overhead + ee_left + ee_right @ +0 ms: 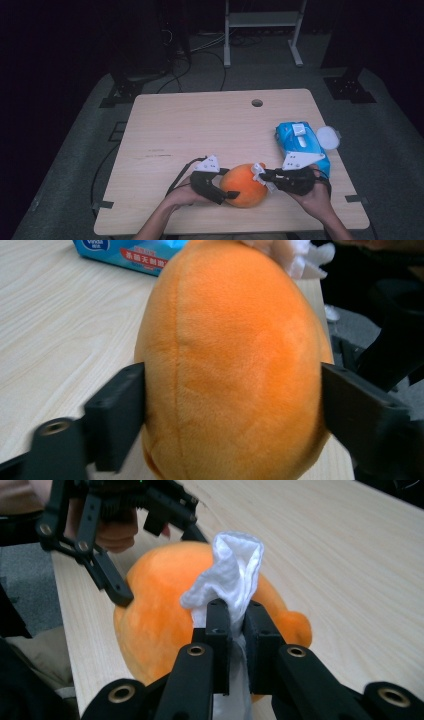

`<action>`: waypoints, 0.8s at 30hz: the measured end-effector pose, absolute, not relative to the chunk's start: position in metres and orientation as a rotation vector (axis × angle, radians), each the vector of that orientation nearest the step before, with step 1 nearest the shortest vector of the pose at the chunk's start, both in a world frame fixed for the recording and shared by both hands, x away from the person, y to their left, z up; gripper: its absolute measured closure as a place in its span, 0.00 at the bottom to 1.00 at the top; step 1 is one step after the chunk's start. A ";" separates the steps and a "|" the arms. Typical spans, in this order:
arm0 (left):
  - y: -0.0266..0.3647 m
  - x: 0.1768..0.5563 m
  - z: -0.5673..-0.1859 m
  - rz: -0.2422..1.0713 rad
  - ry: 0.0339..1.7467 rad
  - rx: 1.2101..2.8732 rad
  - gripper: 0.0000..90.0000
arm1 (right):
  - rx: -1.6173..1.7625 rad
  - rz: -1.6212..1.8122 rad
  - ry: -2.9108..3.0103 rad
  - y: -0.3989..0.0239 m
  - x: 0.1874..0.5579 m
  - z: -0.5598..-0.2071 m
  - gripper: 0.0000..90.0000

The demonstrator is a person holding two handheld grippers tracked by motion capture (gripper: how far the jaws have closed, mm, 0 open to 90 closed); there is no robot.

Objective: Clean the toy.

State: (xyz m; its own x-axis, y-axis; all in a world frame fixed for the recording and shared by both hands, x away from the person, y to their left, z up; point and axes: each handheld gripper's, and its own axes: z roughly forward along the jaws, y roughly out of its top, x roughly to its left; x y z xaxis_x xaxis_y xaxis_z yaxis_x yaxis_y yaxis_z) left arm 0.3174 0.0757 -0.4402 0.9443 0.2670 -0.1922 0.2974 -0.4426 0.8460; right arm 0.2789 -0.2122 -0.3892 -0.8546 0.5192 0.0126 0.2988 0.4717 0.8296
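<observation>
Wooden table [175,130]: tissue pack [300,142] beside orange plush [243,186].

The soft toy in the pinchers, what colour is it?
The soft toy is orange all over, with a fuzzy plush surface. It shows best in the left gripper view.

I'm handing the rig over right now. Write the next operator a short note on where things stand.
Left gripper: shut on the orange plush toy, jaws pressing its two sides, steadying it at the table's near edge.
Right gripper: shut on a white wipe, held against the toy's top.
The blue wipe pack lies at the right of the table, lid open.
Done: wipe pulled, toy gripped.
Left: probably wiping over the toy's surface; how much is already wiped cannot be told.
</observation>
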 end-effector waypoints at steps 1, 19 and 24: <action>0.075 0.319 -0.441 -0.044 0.433 2.053 0.10 | 0.699 1.322 2.491 -0.212 0.280 -0.390 0.90; 0.080 0.313 -0.434 0.219 0.223 2.057 0.23 | 0.691 1.281 2.443 -0.194 0.281 -0.396 0.90; 0.088 0.324 -0.435 0.110 0.401 2.032 0.10 | 0.706 1.272 2.472 -0.189 0.284 -0.404 0.90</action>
State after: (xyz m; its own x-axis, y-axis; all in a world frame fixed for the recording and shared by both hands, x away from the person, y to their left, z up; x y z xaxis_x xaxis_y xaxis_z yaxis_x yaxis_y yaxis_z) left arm 0.3240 0.0883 -0.4354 0.9405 0.3270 -0.0925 0.2344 -0.4271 0.8733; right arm 0.2840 -0.1891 -0.4035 -0.8438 0.5363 -0.0188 0.2965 0.4951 0.8167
